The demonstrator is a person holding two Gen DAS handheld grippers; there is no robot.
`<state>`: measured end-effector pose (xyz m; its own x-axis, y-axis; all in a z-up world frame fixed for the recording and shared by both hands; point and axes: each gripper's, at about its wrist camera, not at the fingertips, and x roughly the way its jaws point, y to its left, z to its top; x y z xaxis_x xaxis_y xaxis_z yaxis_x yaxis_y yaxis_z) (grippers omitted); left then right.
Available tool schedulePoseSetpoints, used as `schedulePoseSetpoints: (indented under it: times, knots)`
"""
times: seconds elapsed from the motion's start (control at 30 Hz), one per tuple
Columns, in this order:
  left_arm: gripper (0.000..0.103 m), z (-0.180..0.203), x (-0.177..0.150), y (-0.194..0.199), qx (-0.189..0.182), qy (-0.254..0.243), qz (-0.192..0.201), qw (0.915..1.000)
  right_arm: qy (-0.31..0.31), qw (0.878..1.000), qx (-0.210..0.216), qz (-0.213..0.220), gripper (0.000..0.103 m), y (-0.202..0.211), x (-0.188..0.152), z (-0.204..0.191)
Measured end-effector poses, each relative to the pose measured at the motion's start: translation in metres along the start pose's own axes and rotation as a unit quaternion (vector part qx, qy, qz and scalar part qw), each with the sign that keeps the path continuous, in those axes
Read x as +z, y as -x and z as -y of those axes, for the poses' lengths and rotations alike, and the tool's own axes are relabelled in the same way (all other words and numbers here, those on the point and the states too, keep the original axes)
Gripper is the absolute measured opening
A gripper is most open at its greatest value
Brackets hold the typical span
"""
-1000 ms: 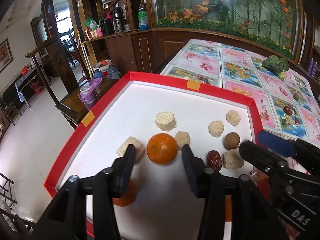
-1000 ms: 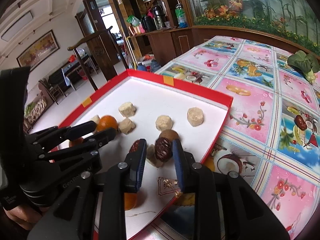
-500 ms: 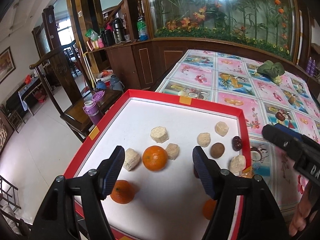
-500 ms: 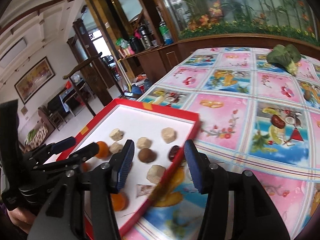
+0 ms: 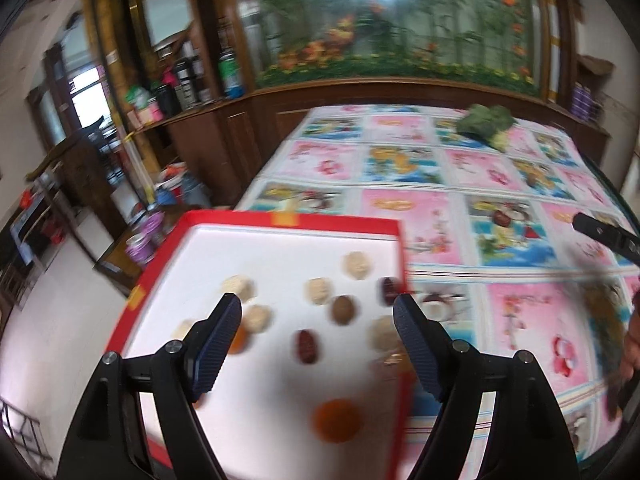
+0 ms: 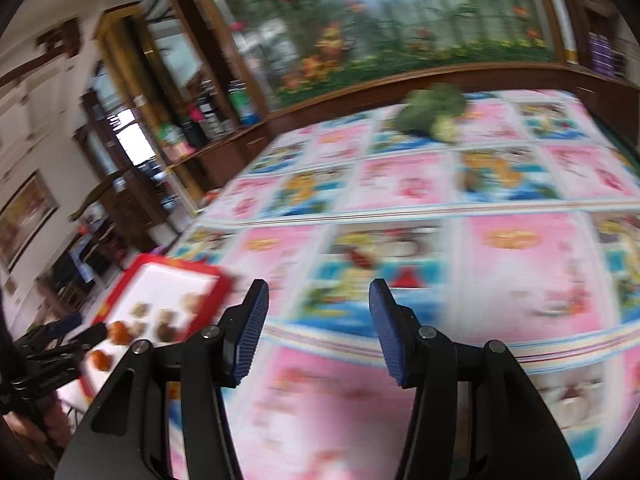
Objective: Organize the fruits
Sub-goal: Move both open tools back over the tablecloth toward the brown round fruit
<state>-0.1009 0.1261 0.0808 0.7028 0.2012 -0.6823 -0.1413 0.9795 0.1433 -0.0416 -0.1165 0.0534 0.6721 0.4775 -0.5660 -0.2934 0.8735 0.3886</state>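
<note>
The left gripper (image 5: pixel 316 318) is held over the red tray (image 5: pixel 288 219); its jaws stand wide apart, have just been opening, and nothing is gripped. Between its fingers, on the white tray floor, a red date (image 5: pixel 307 346) and a brown round fruit (image 5: pixel 343 309) are seen. A second date (image 5: pixel 387 290) lies just ahead of the right finger, by the tray's right wall. An orange (image 5: pixel 337 419) lies below the fingertips, nearer the camera, and another orange (image 5: pixel 239 339) is partly hidden behind the left finger. Pale cakes (image 5: pixel 356 265) are scattered further ahead.

The right gripper (image 6: pixel 316 330) is held over the patterned tablecloth (image 6: pixel 520 248), well right of the tray (image 6: pixel 132 276). Its jaws are parted and empty, having opened within the last second. A green vegetable (image 6: pixel 434 110) lies far ahead of it. The picture is blurred.
</note>
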Motion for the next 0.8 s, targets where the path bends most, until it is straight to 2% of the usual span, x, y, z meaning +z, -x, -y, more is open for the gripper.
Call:
schedulePoseSetpoints:
  times: [0.2, 0.33, 0.57, 0.7, 0.73, 0.8]
  knots:
    - [0.078, 0.037, 0.01, 0.005, -0.052, -0.03, -0.004, 0.9982, -0.041, 0.997, -0.067, 0.012, 0.054, 0.018, 0.012, 0.071]
    - [0.078, 0.05, 0.017, 0.01, -0.058, -0.044, 0.002, 0.9973, -0.082, 0.994, -0.076, 0.014, 0.054, 0.016, 0.025, 0.102]
    - [0.078, 0.049, 0.044, 0.009, -0.069, -0.045, -0.002, 0.9966, -0.059, 0.995, -0.085, -0.002, 0.054, -0.028, 0.069, 0.092]
    - [0.078, 0.048, 0.061, 0.001, -0.046, -0.045, -0.003, 0.9979, -0.046, 0.992, -0.118, -0.005, 0.054, -0.068, 0.097, 0.09]
    - [0.078, 0.048, 0.062, 0.0, -0.042, -0.048, -0.004, 0.998, -0.049, 0.991, -0.127, -0.013, 0.053, -0.08, 0.101, 0.093]
    - [0.078, 0.047, 0.063, -0.001, -0.041, -0.051, -0.006, 0.9979, -0.063, 0.989, -0.133, -0.032, 0.043, -0.102, 0.106, 0.1]
